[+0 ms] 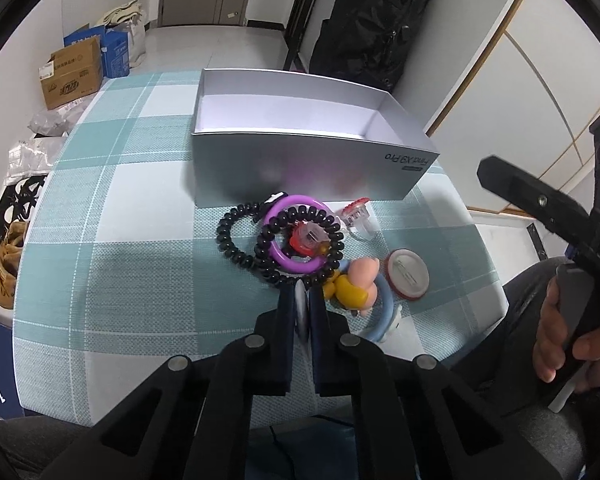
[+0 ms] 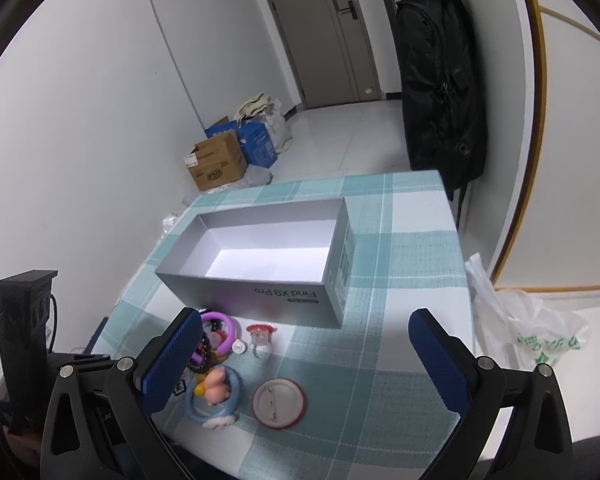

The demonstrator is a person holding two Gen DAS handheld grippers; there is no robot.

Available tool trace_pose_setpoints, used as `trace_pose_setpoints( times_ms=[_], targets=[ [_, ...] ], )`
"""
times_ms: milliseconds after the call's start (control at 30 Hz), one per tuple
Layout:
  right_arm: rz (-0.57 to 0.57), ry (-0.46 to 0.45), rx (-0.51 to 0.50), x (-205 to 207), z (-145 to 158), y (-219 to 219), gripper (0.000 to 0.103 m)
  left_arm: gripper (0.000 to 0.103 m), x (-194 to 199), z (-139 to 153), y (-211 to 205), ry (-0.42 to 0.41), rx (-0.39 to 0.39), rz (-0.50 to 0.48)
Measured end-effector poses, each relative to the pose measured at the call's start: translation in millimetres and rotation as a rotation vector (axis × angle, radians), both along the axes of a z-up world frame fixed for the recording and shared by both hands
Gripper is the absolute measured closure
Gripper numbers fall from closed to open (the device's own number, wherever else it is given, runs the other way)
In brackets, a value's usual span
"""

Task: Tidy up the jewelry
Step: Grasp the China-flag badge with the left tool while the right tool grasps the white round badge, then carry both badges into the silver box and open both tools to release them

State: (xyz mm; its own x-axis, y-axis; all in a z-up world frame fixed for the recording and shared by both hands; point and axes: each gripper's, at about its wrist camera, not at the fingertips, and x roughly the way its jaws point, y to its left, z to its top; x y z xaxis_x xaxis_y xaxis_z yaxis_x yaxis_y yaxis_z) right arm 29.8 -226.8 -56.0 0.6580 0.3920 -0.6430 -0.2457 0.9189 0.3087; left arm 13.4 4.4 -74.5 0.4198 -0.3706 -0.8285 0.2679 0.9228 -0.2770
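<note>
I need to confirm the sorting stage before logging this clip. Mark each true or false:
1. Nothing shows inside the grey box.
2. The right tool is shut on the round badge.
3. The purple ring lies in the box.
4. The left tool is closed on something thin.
1. True: the visible floor of the grey box is bare.
2. False: the right tool is open, and the round badge lies on the tablecloth.
3. False: the purple ring lies on the tablecloth in front of the box, tangled with black beads.
4. True: the left tool is shut on a thin grey piece.
</note>
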Motion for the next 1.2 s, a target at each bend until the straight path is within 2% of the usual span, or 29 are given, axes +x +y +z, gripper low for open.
trace_pose_setpoints(
  times_ms=[200, 267, 467, 567, 667, 733, 800, 867, 1033, 1100, 1200],
  targets=[
    [0.091, 0.111, 0.081, 0, -14, 5, 0.0, 0.1, 2, 8, 8, -0.01, -0.038, 0.02],
    [0.139, 0.139, 0.087, -4, -18, 13, 0.003, 0.1, 1, 11, 10, -0.017, -0.048, 0.027],
    [0.26, 0.158, -0.018, -22, -29, 46, 0.011, 0.1, 1, 20, 15, -0.05, -0.075, 0.047],
    [0.262, 0.151, -0.067, -26, -32, 50, 0.013, 0.1, 2, 25, 18, -0.071, -0.081, 0.051],
    [0.218, 0.163, -0.087, -23, -35, 43, 0.019, 0.1, 3, 28, 20, -0.079, -0.093, 0.057],
    [0.157, 0.17, -0.135, -19, -39, 34, 0.03, 0.1, 3, 30, 20, -0.087, -0.102, 0.059],
    [0.142, 0.188, -0.18, -16, -44, 30, 0.038, 0.1, 4, 33, 21, -0.097, -0.109, 0.06],
    [0.154, 0.209, -0.172, -14, -48, 30, 0.038, 0.1, 5, 34, 22, -0.099, -0.117, 0.061],
    [0.218, 0.204, -0.239, -19, -55, 47, 0.038, 0.1, 6, 38, 24, -0.108, -0.133, 0.062],
    [0.219, 0.187, -0.279, -20, -57, 54, 0.038, 0.1, 5, 39, 25, -0.112, -0.134, 0.063],
    [0.215, 0.183, -0.28, -17, -59, 55, 0.039, 0.1, 6, 39, 25, -0.112, -0.136, 0.067]
  ],
)
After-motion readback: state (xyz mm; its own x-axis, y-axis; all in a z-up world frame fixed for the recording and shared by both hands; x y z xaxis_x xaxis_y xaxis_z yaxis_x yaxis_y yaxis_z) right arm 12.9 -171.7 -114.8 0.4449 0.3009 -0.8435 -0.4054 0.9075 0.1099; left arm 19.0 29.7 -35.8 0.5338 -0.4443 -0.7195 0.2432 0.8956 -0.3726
